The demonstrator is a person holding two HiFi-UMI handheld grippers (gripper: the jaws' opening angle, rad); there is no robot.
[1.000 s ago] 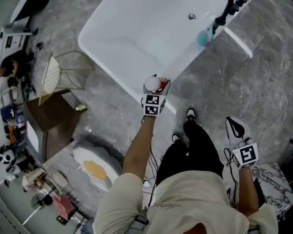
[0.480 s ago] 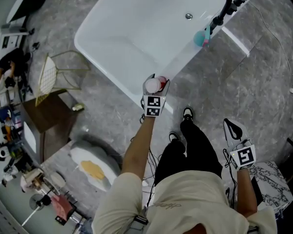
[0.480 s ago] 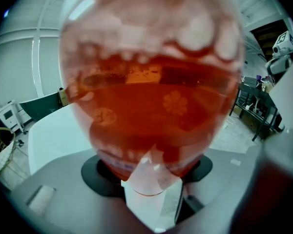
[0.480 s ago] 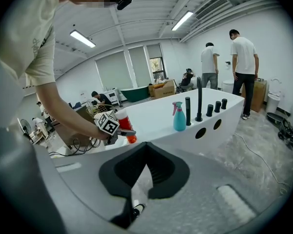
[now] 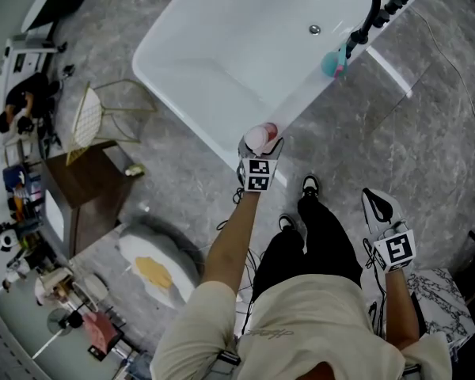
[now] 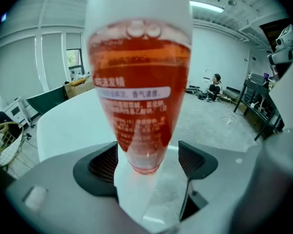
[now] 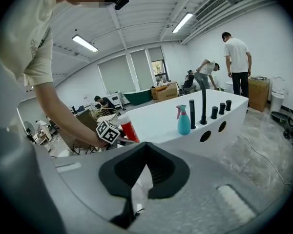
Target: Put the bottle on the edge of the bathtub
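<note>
Grey marble floor (image 5: 182,180), white bathtub (image 5: 222,62). The outstretched left gripper (image 5: 263,144) has just been opening its jaws, now clear of the bottle (image 5: 256,138) standing between them on the rim. The right gripper (image 5: 377,205) is closed and empty.

Bright, even light from ceiling strips (image 7: 83,39); glare on the bathtub (image 5: 237,38); fisheye bending, dark corners in gripper views

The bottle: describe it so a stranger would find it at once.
Find the big white bathtub. On its near long rim stands the bottle. It is clear plastic, filled with red liquid and topped with a white cap, unlike the teal spray bottle that stands beside the black taps at the other end.
</note>
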